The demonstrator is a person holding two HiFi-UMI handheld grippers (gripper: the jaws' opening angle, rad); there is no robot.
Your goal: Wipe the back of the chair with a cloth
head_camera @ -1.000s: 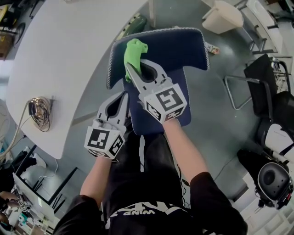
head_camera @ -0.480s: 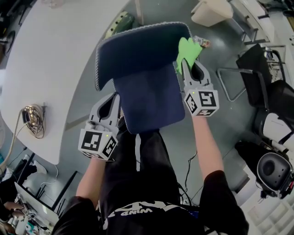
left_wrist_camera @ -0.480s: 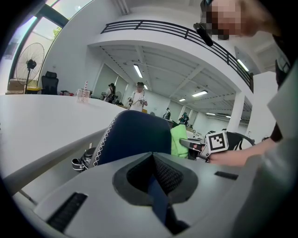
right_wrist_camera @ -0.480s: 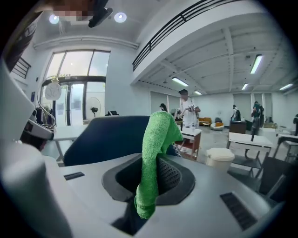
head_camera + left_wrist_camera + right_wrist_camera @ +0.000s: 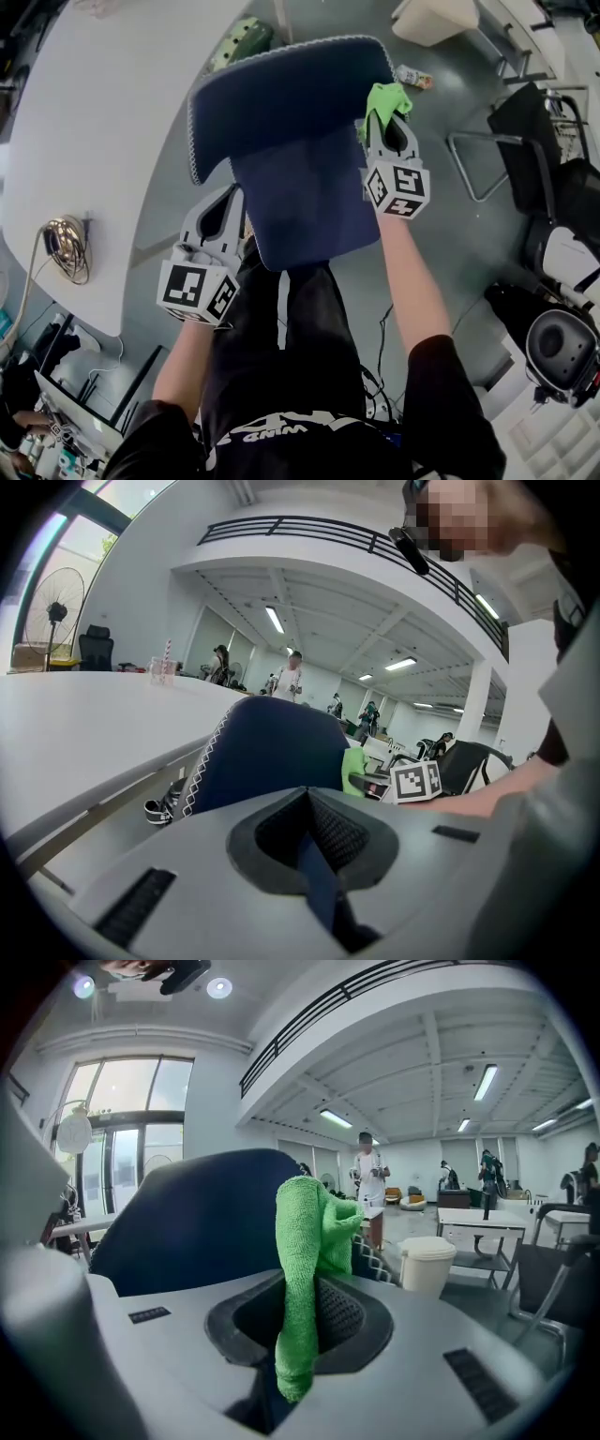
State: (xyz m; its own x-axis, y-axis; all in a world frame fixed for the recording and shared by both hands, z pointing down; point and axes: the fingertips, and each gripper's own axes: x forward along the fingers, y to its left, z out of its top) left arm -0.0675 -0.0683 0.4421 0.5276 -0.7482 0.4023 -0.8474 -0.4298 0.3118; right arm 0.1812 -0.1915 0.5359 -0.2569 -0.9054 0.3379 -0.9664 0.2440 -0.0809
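Note:
The chair has a navy back (image 5: 281, 94) with white stitching and a navy seat (image 5: 300, 202) below it. My right gripper (image 5: 382, 120) is shut on the green cloth (image 5: 386, 97) and holds it against the right edge of the chair back. In the right gripper view the cloth (image 5: 305, 1260) stands up between the jaws of that gripper (image 5: 300, 1283), with the chair back (image 5: 197, 1213) just to its left. My left gripper (image 5: 238, 193) is shut on nothing beside the seat's left edge. Its own view looks past the gripper (image 5: 305, 794) to the chair back (image 5: 272, 752) and the cloth (image 5: 353, 771).
A large white table (image 5: 94, 141) lies to the left with a coil of cable (image 5: 64, 246) on it. A white bin (image 5: 429, 21), a small can (image 5: 412, 77) on the floor and a black chair (image 5: 534, 122) are to the right. People stand far off in the hall.
My right gripper has carried the cloth from the upper left of the chair back across to its right edge. The left gripper has barely moved.

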